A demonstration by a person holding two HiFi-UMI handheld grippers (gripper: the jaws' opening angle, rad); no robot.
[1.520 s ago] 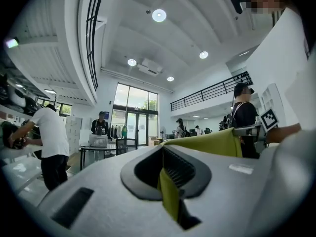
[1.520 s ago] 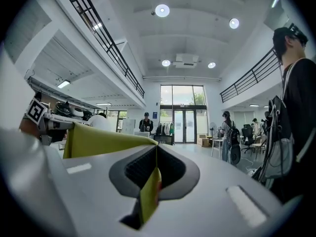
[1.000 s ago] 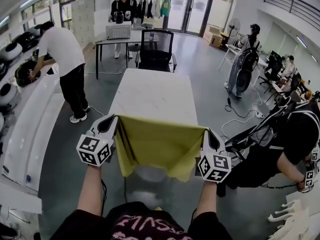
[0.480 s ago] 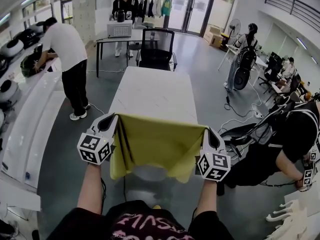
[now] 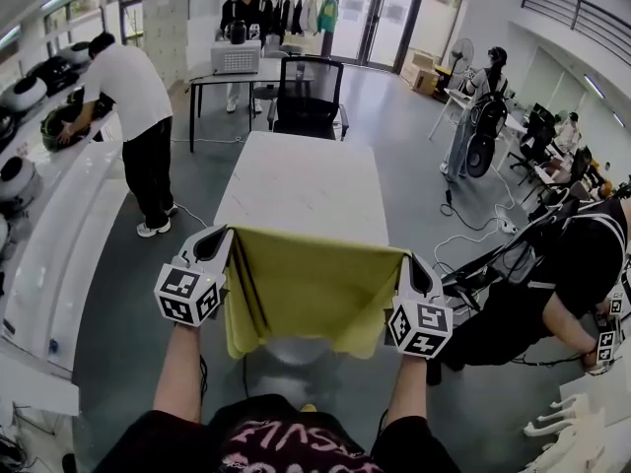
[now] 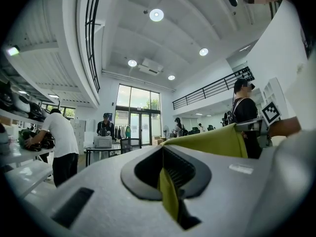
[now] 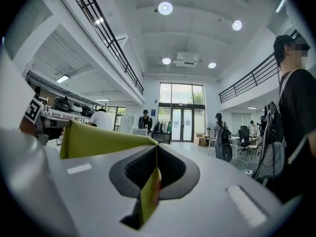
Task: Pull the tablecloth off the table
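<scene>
Left gripper [image 5: 220, 236] and right gripper [image 5: 411, 263] are held side by side at about the same height, well apart. Each has its jaws closed tight on a top corner of the yellow-green tablecloth [image 5: 314, 286]. In the left gripper view a thin fold of cloth runs down the slot between the pads. The right gripper view shows the same, with the rest of the cloth stretching off sideways toward the other gripper.

The cloth's top edge is pulled taut left to right between the two grippers, which is its long axis. The sheet hangs down from that edge toward the person. It has vertical creases near the left gripper and a ragged, uneven lower hem.

The hanging cloth covers the near end of the white table [image 5: 302, 180], so I can't tell if it touches the tabletop. A pale rounded shape shows below the hem, but it is too vague to name.

The table's long axis runs straight away from the person. A black office chair [image 5: 308, 99] sits at its far end. A person in a white shirt [image 5: 123, 95] bends over the left counter, cut off at the hands.
</scene>
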